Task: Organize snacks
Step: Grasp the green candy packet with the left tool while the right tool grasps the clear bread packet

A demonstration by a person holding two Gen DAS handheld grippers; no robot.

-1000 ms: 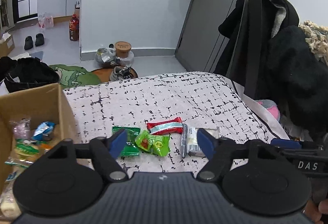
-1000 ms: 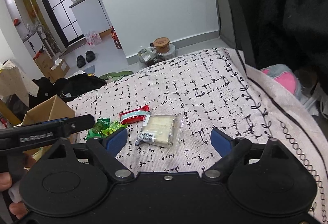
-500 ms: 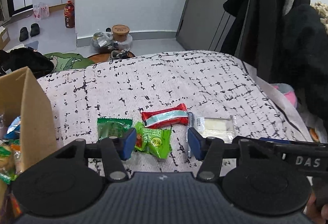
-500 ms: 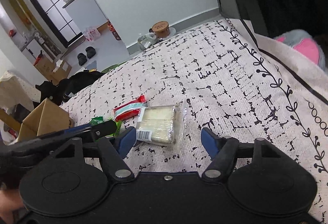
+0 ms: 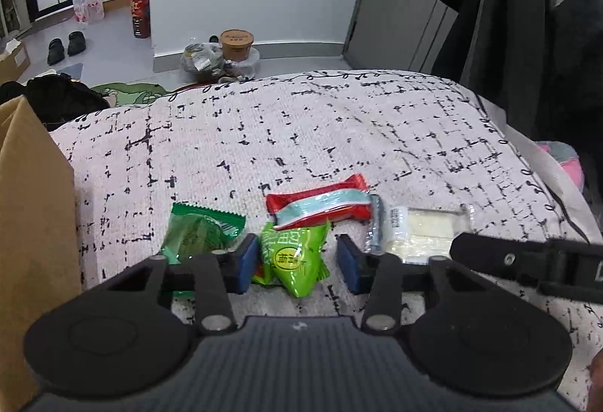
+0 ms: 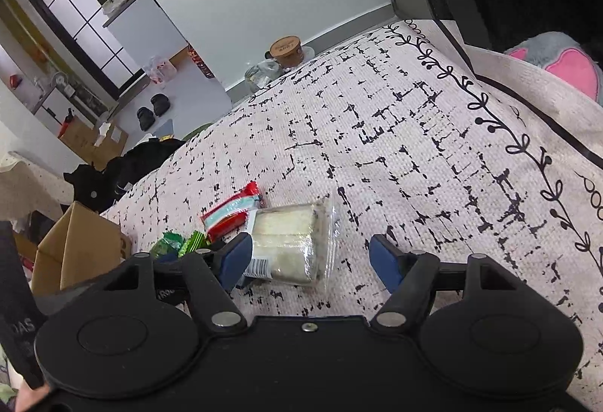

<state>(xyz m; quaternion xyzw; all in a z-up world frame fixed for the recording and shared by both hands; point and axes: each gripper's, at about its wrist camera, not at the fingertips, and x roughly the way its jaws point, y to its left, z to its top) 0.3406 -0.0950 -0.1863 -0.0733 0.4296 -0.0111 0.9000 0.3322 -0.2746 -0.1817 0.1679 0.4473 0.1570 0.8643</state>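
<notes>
Coverlet (image 5: 339, 133): coarse woven cloth, matt, pale with black printed marks.
Light green packet (image 5: 296, 257): glossy plastic film, crinkled.
Dark green packet (image 5: 199, 233): shiny film, serrated edge.
Red packet (image 5: 320, 204): glossy wrapper with pale band.
Clear pack (image 6: 294, 242): transparent glossy plastic, paper label at one end.
Cardboard box (image 5: 34, 223): matt brown paperboard, smooth.
Left gripper (image 5: 297, 263): matt black plastic, ribbed grey housing, blue rubbery pads, bright metal pivot screws.
Right gripper (image 6: 307, 257): same matt black plastic, blue pads.
</notes>
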